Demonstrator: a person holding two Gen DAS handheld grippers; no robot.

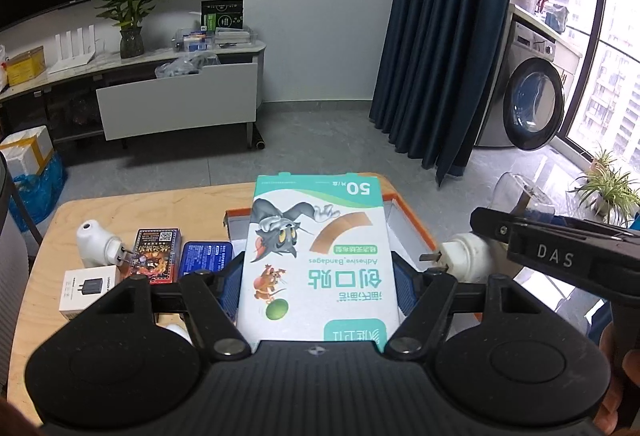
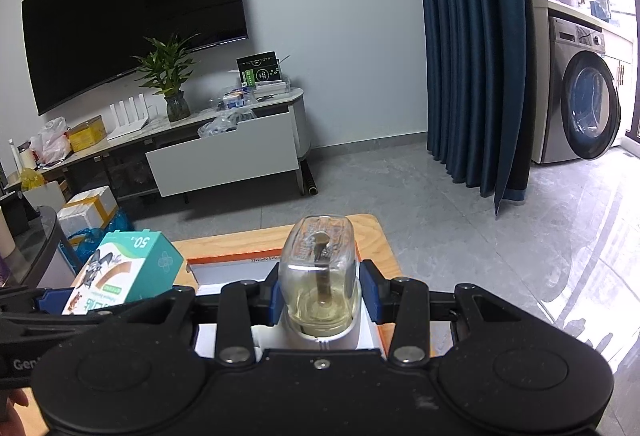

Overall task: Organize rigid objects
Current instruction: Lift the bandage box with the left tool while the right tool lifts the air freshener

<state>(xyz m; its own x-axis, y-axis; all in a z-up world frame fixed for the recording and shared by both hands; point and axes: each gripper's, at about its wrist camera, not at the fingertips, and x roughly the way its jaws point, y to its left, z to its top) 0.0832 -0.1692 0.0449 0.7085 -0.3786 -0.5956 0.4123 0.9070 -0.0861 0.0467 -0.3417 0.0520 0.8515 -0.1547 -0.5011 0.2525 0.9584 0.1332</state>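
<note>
A large black curved television (image 2: 132,16) hangs on the far white wall above a long low media cabinet (image 2: 224,140) with one white drawer pulled open. A green leafy plant in a dark glass vase (image 2: 170,76) stands on it. Right of these hang dark blue floor-length curtains (image 2: 476,56), then a silver front-loading washing machine (image 2: 580,96).

The bandage box (image 1: 316,256) in the left wrist view carried, upside down, "Adhesive Bandages", large Chinese characters reading 创口贴, and "50" at its far end; in the right wrist view the same box (image 2: 120,272) showed "50" on its top flap. The black gripper body (image 1: 560,256) at the right edge bore the letters "DAS". At the near left of the right wrist view, a black part (image 2: 24,364) read "Gen", then was cut off.
</note>
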